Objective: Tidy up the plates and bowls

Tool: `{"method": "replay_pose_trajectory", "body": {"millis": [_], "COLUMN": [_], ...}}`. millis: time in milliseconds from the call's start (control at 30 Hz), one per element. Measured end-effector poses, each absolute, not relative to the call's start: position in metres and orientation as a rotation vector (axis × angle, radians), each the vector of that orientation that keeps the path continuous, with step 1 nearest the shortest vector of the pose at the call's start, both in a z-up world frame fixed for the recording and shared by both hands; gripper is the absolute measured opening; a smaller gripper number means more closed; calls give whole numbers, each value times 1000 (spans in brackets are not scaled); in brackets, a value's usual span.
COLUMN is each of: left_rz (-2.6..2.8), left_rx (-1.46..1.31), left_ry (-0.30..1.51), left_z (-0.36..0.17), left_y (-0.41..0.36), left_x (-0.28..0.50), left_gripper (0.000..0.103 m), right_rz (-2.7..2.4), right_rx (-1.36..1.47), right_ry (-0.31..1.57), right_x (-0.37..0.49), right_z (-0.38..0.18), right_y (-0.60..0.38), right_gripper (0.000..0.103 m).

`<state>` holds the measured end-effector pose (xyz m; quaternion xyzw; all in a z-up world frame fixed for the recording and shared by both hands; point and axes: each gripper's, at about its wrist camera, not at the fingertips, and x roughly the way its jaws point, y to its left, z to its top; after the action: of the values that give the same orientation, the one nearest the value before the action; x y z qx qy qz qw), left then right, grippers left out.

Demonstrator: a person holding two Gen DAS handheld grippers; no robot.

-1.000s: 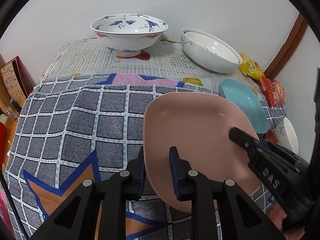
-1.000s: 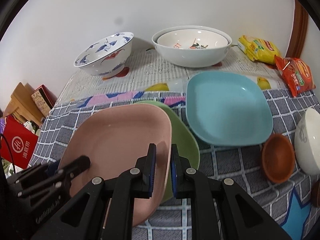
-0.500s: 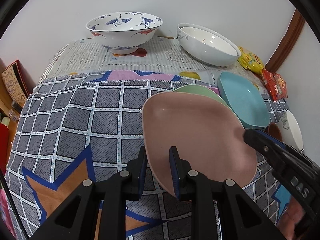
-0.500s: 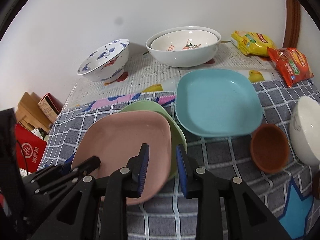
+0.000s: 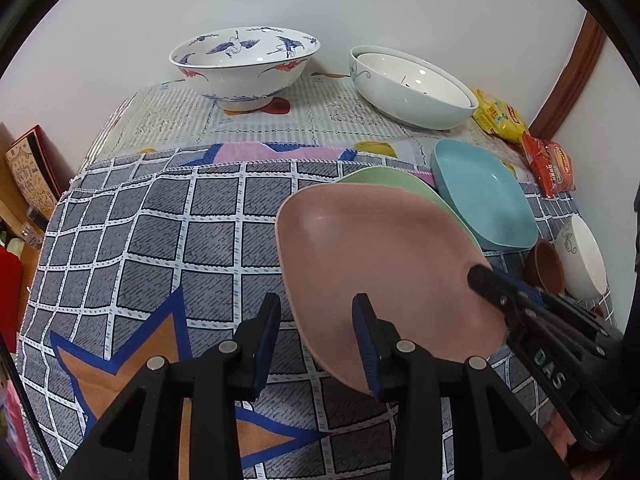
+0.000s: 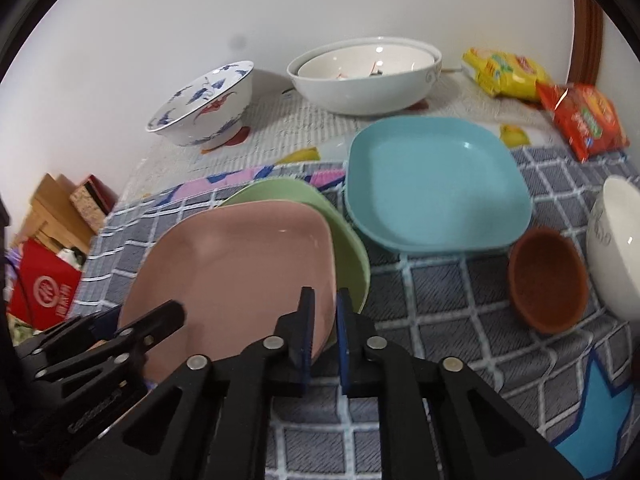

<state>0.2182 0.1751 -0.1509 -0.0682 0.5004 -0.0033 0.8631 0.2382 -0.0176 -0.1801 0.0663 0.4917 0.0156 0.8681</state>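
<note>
The worktop (image 5: 120, 264) was covered by a grey checked cloth (image 6: 440, 292) with a blue-edged orange star near its front; a pale printed sheet (image 5: 320, 116) covered the strip by the plain white wall (image 5: 360, 0). A brown wooden trim (image 5: 576, 76) ran up the right corner.

The pink plate (image 5: 372, 256) lay on the cloth, stacked on the green plate (image 6: 344, 240), whose rim showed behind and to the right of it. Just right of the pink plate sat the blue plate (image 6: 432, 188). Behind the pink plate, by the wall, stood a blue-patterned bowl (image 5: 244, 68) and two nested white bowls (image 6: 360, 76). Right of the blue plate were a small brown bowl (image 6: 548, 280) and a white bowl (image 6: 620, 248). Yellow (image 6: 504, 72) and red (image 6: 584, 120) snack packets lay to the far right of the pink plate. Boxes (image 6: 60, 216) stood off the worktop, to the left.

The left gripper (image 5: 316, 340) had its fingers opening, the pink plate's near-left rim between them with a visible gap. The right gripper (image 6: 324, 332) had its fingers closed on the pink plate's near-right rim.
</note>
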Motion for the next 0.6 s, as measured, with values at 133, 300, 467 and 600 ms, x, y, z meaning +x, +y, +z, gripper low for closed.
{"method": "replay_pose_trajectory", "body": {"millis": [133,300,467,600], "left_rz": [-15,0,30,31], "left_rx": [-140,-138,-120,-110], "left_ry": [1044,1059,1044,1023], "left_z": [-151,-152,-143,-132], "left_y": [173,170,170,166], "left_x": [220,220,214,206], "left_gripper": [35,35,47,48], "right_rz": [32,50,63,95], "right_rx": [124,142,156,169], "right_ry": [1013,990,979,972], "right_x": [245,258,259,242], "right_z": [-179,-173,-161,-151], "right_y": [-18,-21,-25,-28], "right_gripper": [6,6,12,18]}}
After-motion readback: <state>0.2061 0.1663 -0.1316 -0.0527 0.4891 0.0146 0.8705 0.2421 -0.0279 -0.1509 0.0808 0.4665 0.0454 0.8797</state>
